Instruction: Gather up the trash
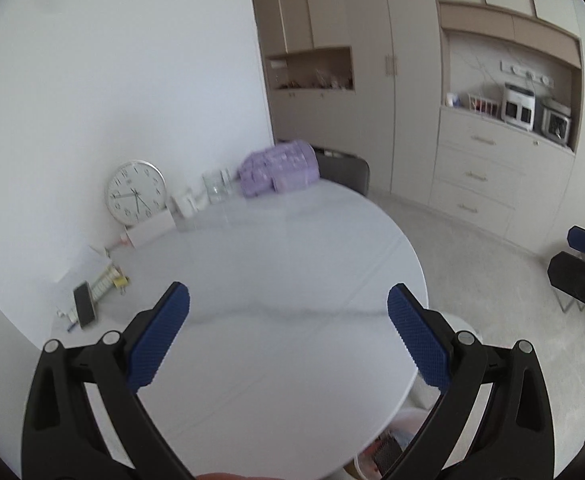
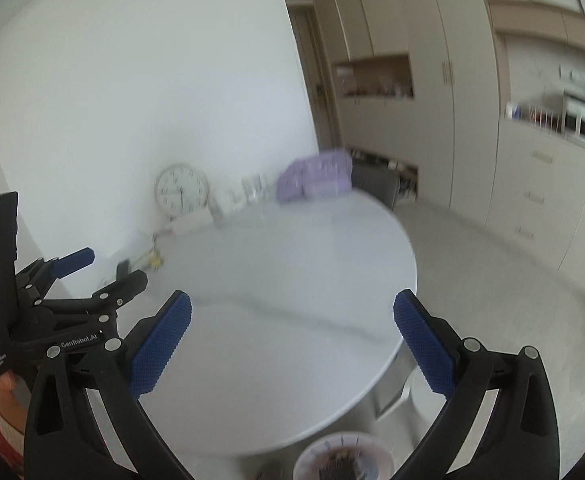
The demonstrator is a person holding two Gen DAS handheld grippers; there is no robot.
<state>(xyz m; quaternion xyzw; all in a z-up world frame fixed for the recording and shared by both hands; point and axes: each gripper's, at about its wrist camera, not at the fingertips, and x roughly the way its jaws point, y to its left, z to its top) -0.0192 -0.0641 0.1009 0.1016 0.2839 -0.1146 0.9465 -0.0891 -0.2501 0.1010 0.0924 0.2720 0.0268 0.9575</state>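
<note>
Hovering gaping, both tongs [image 1: 288, 336] [image 2: 292, 340] sit above the bin [image 2: 344, 456].

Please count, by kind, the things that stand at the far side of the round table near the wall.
Round white wall clock: 1
Lilac plastic-wrapped pack: 1
Clear glass container: 1
Small white cup: 1
Flat white box: 1
Total: 5

Bin [image 2: 344, 460] contents — blurred, edge-cropped
</note>
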